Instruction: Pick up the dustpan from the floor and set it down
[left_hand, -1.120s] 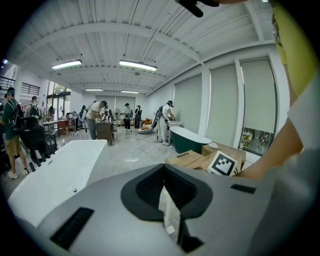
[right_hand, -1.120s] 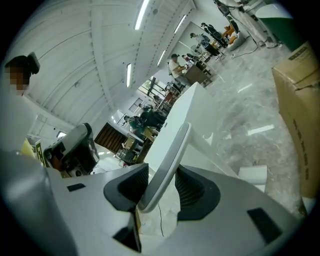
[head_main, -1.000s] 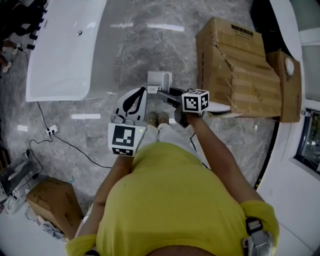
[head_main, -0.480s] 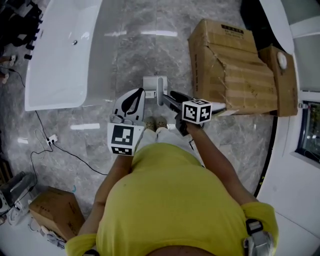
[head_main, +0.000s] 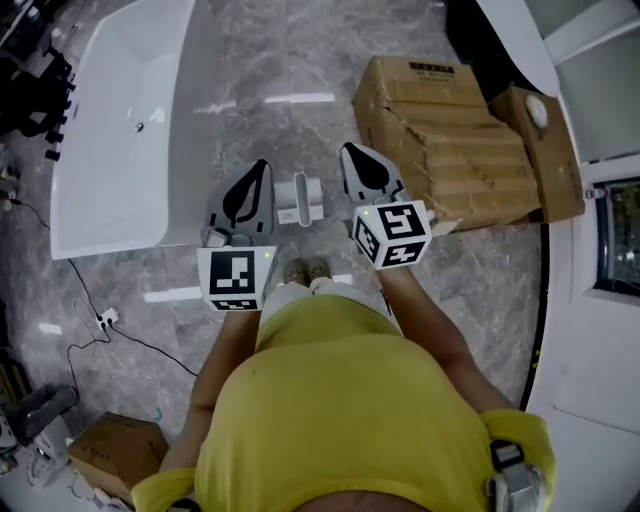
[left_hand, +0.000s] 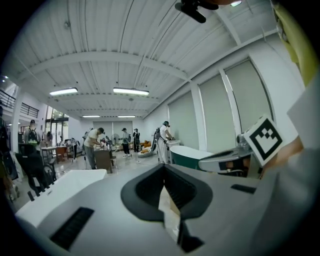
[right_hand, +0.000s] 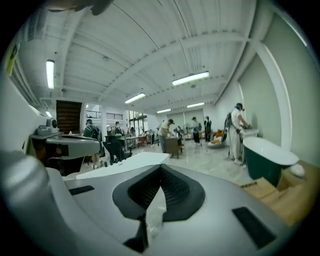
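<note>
the person is holding up two claws, both clenched and empty: the left gripper (head_main: 260, 170) is pinching on nothing, and the right gripper (head_main: 350, 155) has just been closing with nothing between its jaws. one dustpan (head_main: 300, 198) is lying on the floor (head_main: 300, 60) below and between the two claws, touching neither. one white bathtub (head_main: 110, 150) is standing to the left claw's left, while a big cardboard box (head_main: 450, 140) and a smaller cardboard box (head_main: 550, 170) are sitting to the right claw's right, and a third cardboard box (head_main: 115, 450) well behind the left claw.

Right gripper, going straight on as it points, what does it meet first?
Nothing near: the right gripper, tongs just closed on nothing, points over grey floor; the white bathtub may come next, depth unclear.
</note>
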